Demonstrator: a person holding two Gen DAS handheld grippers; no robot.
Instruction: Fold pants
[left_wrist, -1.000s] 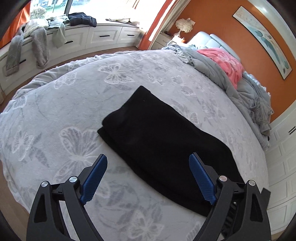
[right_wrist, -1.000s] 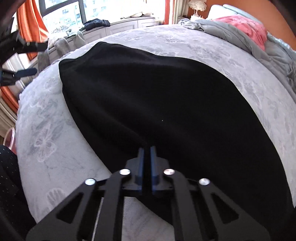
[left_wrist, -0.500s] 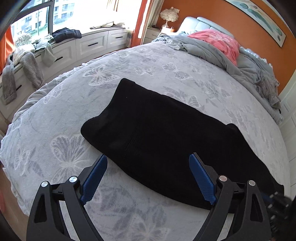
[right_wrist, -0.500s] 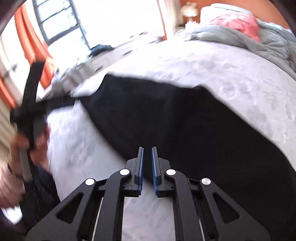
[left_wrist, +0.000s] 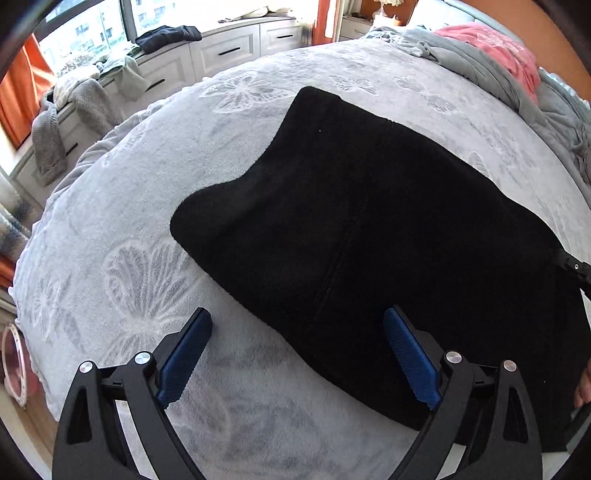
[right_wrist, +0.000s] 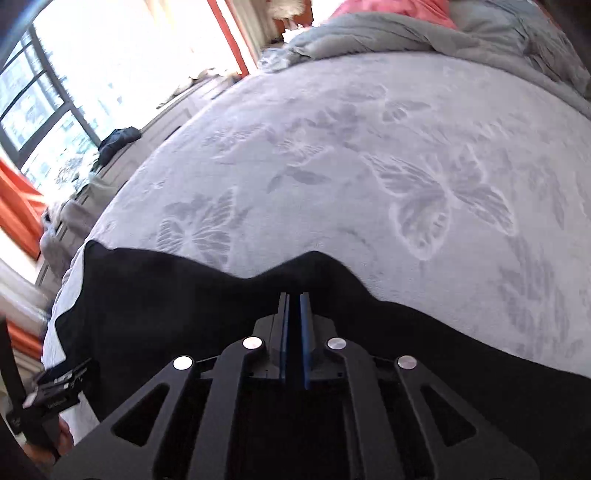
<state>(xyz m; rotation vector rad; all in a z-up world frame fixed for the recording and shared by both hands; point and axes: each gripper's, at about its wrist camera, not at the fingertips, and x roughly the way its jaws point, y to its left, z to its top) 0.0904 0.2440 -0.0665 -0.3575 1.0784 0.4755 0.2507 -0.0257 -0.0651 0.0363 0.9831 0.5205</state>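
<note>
The black pants (left_wrist: 369, 229) lie folded lengthwise on the grey butterfly bedspread (left_wrist: 140, 236). My left gripper (left_wrist: 295, 354) is open above the near edge of the pants, its right blue pad over the fabric, its left pad over the bedspread. In the right wrist view the pants (right_wrist: 166, 295) fill the lower frame. My right gripper (right_wrist: 294, 299) has its jaws nearly together on the pants' far edge, which rises in a small peak at the tips. Part of the right gripper shows at the left view's right edge (left_wrist: 574, 267).
A crumpled grey duvet (left_wrist: 461, 59) and a pink cloth (left_wrist: 509, 55) lie at the head of the bed. Clothes (left_wrist: 85, 99) are draped over the white window bench with drawers. The bed edge drops off at the left (left_wrist: 22, 295).
My left gripper moved closer and lower to the pants' near edge. My right gripper swung to the far side of the pants and closed on their edge, lifting it.
</note>
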